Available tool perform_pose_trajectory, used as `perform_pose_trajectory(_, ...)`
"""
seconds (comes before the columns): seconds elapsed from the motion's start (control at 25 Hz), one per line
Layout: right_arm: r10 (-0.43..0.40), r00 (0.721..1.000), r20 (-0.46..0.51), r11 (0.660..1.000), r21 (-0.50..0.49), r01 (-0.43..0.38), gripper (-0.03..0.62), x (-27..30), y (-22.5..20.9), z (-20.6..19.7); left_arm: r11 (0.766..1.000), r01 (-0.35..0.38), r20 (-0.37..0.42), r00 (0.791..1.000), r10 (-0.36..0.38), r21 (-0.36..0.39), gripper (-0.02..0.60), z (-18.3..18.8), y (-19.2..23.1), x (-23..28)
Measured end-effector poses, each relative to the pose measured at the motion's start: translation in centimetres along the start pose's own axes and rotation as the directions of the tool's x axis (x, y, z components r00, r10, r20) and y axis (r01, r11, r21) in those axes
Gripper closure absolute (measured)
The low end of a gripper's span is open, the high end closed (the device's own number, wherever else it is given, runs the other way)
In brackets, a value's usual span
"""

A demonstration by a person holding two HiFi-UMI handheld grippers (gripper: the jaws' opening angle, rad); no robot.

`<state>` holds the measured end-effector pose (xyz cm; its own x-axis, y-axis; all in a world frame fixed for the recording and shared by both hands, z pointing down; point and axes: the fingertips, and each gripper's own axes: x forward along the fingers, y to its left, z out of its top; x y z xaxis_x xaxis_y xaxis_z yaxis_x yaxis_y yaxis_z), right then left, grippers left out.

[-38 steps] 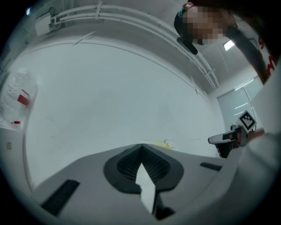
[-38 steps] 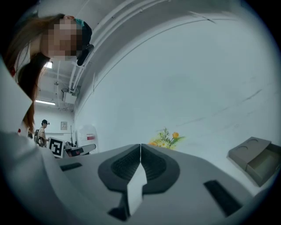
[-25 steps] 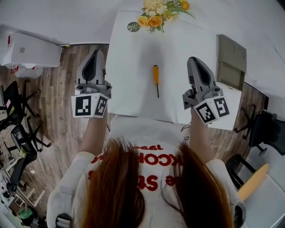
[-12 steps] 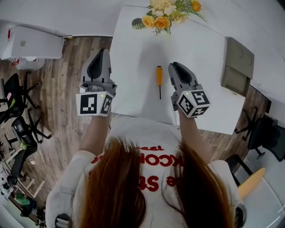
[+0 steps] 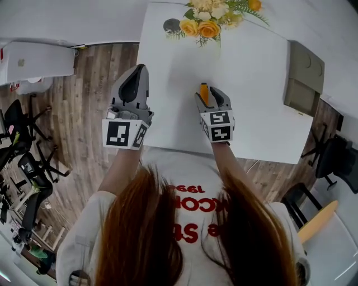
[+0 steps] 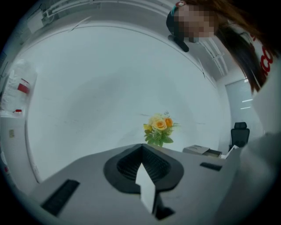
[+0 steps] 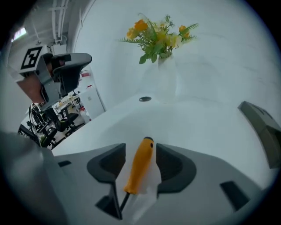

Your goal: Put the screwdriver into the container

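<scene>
An orange-handled screwdriver [image 5: 204, 91] lies on the white table [image 5: 251, 72], shaft pointing toward me. My right gripper [image 5: 208, 96] is lowered over it. In the right gripper view the orange handle [image 7: 139, 166] lies between the two jaws of the right gripper [image 7: 140, 150], a gap on each side; the jaws are opening and the pads do not press on it. The container, a grey-green box [image 5: 304, 78], sits at the table's right edge, also the container [image 7: 262, 126]. My left gripper [image 5: 137, 75] hangs beyond the table's left edge, jaws together, nothing held.
A vase of yellow and orange flowers [image 5: 215, 12] stands at the table's far edge, with a small dark disc [image 5: 172, 25] beside it. Wooden floor, black chairs [image 5: 22, 162] and a white cabinet [image 5: 36, 58] lie to the left.
My right gripper has moved left across the table to the screwdriver and now straddles its handle, jaws spread. The left gripper has drifted slightly toward the table.
</scene>
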<state>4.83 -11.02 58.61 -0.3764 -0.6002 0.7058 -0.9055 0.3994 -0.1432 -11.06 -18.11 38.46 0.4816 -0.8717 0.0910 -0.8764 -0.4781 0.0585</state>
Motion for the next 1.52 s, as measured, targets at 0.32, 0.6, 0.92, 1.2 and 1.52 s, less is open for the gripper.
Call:
perform_pose_trajectory(0.32, -0.044, 0.999, 0.001, 0.999, 0.028, 0.044, 0.445, 0.8, -0.4, -0.9, 1.000, 0.025, -0.042, 0.999, -0.026, -0.012, 0.581, -1.7, -0.3, -0.5)
perform_pose_trajectory(0.6, 0.000, 0.983, 0.182, 0.995, 0.101, -0.019, 0.477, -1.6, -0.2, 1.9, 1.000, 0.028, -0.022, 0.999, -0.028, -0.002, 0.581, -1.0, -0.7, -1.3)
perform_pose_trajectory(0.92, 0.039, 0.837, 0.545, 0.998, 0.020, -0.060, 0.483, -9.3, 0.3, 11.7, 0.999, 0.018, 0.068, 0.997, -0.020, 0.032, 0.581, 3.0, -0.9, -0.9)
perform_pose_trajectory(1.2, 0.100, 0.672, 0.734, 0.993, -0.119, -0.018, 0.484, -16.7, 1.8, 20.0, 0.999, 0.015, 0.170, 0.985, -0.024, 0.050, 0.581, 7.7, -1.8, -1.3)
perform_pose_trajectory(1.52, 0.131, 0.556, 0.821, 0.984, -0.177, 0.029, 0.484, -22.0, 2.9, 24.0, 0.996, -0.001, 0.249, 0.968, -0.021, 0.090, 0.581, 11.7, -2.4, -1.8)
